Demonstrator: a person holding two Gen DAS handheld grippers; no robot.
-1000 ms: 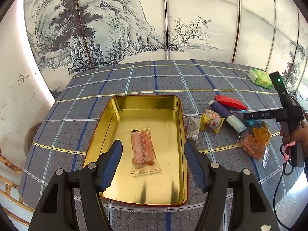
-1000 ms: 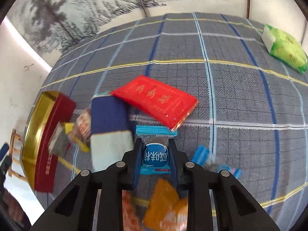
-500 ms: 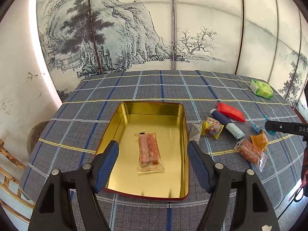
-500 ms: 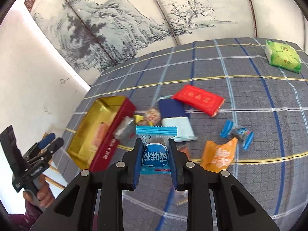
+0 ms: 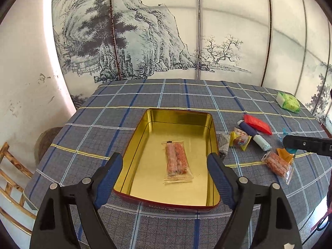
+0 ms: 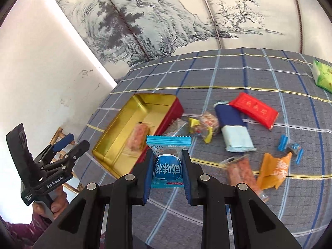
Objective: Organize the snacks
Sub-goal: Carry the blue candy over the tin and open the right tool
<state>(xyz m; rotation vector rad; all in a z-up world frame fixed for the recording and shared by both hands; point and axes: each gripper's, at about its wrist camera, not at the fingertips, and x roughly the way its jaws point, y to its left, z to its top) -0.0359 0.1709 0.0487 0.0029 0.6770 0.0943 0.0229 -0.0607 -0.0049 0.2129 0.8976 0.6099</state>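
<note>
A gold tin with red sides [image 5: 145, 137] [image 6: 116, 137] lies on the plaid cloth with one clear pack of pink wafers [image 5: 177, 160] in it. My left gripper [image 5: 165, 172] is open and empty, above the tin's near end. My right gripper [image 6: 167, 164] is shut on a blue candy packet [image 6: 168, 166], held in the air right of the tin. Loose snacks lie right of the tin: a red packet [image 6: 254, 110], a navy and pale blue pack [image 6: 233, 128], an orange packet [image 6: 274, 171], a pink wafer pack [image 6: 240, 172] and a yellow-wrapped sweet [image 6: 204, 125].
A green packet [image 5: 288, 102] [image 6: 322, 76] sits at the far right of the table. Small blue candies [image 6: 290, 148] lie near the orange packet. A painted screen stands behind the table. A bamboo chair [image 5: 8, 178] is at the left edge.
My right gripper lifted the blue candy packet off the table and swung left towards the tin. My left gripper pulled back and up from the tin, still open.
</note>
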